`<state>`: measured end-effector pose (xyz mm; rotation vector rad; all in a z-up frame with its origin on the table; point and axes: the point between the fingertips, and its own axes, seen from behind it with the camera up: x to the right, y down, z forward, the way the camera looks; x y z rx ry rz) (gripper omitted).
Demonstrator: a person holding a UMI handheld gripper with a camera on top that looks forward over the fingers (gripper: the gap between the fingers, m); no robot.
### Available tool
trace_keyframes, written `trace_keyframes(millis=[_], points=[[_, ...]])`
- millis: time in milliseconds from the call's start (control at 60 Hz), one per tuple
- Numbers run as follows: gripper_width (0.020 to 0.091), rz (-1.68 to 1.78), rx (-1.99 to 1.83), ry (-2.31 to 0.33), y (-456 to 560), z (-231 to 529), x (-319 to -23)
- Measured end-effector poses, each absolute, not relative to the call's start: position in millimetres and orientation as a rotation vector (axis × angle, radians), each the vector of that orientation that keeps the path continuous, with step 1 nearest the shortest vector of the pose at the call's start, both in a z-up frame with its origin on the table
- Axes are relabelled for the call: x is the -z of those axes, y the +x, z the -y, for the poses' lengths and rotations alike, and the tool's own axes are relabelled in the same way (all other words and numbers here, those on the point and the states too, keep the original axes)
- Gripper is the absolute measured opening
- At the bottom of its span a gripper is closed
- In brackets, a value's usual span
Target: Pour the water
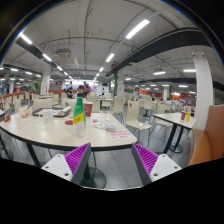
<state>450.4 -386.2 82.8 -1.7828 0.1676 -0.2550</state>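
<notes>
While the gripper (112, 160) hangs open and empty, the bottle (79, 113) stands well beyond its fingers on the table (60, 137) near cups (48, 115); a skewed approach could topple it.

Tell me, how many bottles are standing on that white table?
1. A green bottle stands on the white table, well beyond the open fingers of the hand-held gripper, beside a red cup. Others may be hidden among the clutter.
</notes>
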Motion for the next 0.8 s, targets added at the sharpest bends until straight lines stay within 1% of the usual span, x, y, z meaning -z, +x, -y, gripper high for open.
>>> trace_keyframes(millis=[83,100,117,200,217,267,283,317,333,350,383,467,500,667,800], points=[[0.0829,-0.176,0.248,-1.788,448.5,383.2,-81.2],[0.0829,-0.152,0.283,-1.776,458.9,396.9,-75.0],[0.0831,-0.176,0.248,-1.785,460.0,380.2,-89.6],[0.083,-0.18,0.225,-1.775,463.6,381.3,-106.0],[0.0828,-0.171,0.238,-1.768,478.1,379.8,-96.9],[0.0829,-0.176,0.206,-1.768,482.0,377.7,-98.4],[0.0829,-0.173,0.207,-1.764,491.8,389.3,-89.9],[0.0832,-0.173,0.201,-1.761,498.6,386.1,-91.8],[0.0829,-0.175,0.193,-1.761,495.0,371.4,-102.3],[0.083,-0.17,0.195,-1.756,501.5,380.7,-93.1],[0.0829,-0.164,0.19,-1.75,506.9,373.9,-94.1],[0.083,-0.155,0.18,-1.751,514.1,350.7,-88.4],[0.0831,-0.15,0.164,-1.749,511.7,324.9,-82.4],[0.083,-0.106,0.09,-1.742,497.5,254.2,-68.7],[0.0829,-0.07,0.082,-1.741,493.5,201.9,-64.4]])
